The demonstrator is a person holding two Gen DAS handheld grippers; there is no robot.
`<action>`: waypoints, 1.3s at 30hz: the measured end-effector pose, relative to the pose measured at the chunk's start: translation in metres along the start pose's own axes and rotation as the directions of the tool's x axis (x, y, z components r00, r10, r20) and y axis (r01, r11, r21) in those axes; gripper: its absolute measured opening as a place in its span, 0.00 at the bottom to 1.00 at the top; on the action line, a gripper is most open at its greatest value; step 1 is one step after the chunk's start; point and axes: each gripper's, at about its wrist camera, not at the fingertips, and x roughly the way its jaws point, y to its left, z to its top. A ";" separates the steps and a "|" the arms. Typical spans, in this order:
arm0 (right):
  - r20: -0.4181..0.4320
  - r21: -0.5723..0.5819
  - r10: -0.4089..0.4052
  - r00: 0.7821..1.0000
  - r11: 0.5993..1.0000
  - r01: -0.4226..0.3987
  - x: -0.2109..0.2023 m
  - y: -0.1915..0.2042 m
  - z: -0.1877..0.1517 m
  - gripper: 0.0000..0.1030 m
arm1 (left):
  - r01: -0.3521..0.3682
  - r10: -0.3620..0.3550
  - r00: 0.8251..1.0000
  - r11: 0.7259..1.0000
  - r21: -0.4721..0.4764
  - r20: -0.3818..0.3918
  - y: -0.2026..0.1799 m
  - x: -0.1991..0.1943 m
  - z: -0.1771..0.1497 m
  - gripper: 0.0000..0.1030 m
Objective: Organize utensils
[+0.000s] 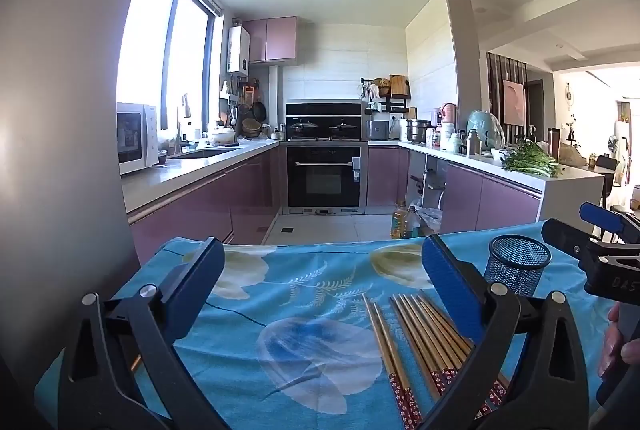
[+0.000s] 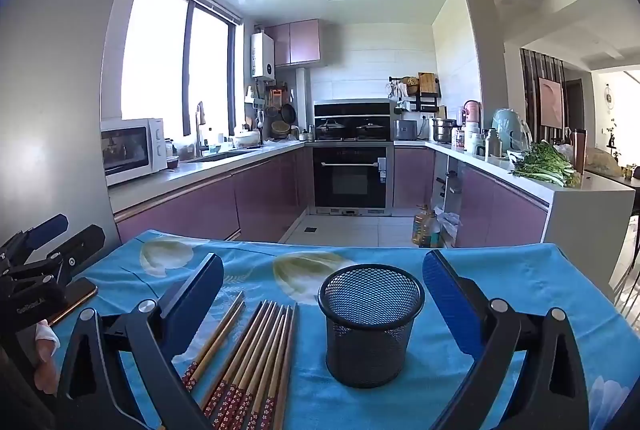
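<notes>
Several wooden chopsticks (image 2: pixel 256 350) with red patterned ends lie side by side on a blue flowered tablecloth (image 2: pixel 520 282), left of an upright black mesh cup (image 2: pixel 370 326). In the left wrist view the chopsticks (image 1: pixel 420 334) lie at the lower right and the mesh cup (image 1: pixel 518 264) stands behind the right finger. My left gripper (image 1: pixel 324 282) is open above the cloth (image 1: pixel 288 294), nothing between its fingers. My right gripper (image 2: pixel 324 290) is open too; the cup and chopsticks lie ahead between its spread fingers, untouched. The cup looks empty.
A phone (image 2: pixel 74 300) lies on the cloth at the left, by the other gripper (image 2: pixel 36 270). Beyond the table's far edge is a kitchen floor with oil bottles (image 2: pixel 426 228), purple cabinets and an oven (image 2: pixel 350 174). A grey wall (image 1: pixel 60 150) stands close on the left.
</notes>
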 end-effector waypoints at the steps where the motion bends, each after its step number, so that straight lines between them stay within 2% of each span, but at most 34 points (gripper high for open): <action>1: 0.001 0.005 0.001 1.000 1.000 -0.001 -0.002 -0.002 0.000 0.94 | 0.004 -0.004 1.000 1.000 -0.010 -0.002 0.008 -0.002 0.003 0.94; 39: -0.005 0.024 -0.009 1.000 1.000 0.009 -0.003 -0.007 0.000 0.94 | 0.022 -0.022 1.000 1.000 -0.014 0.008 0.003 -0.007 0.003 0.94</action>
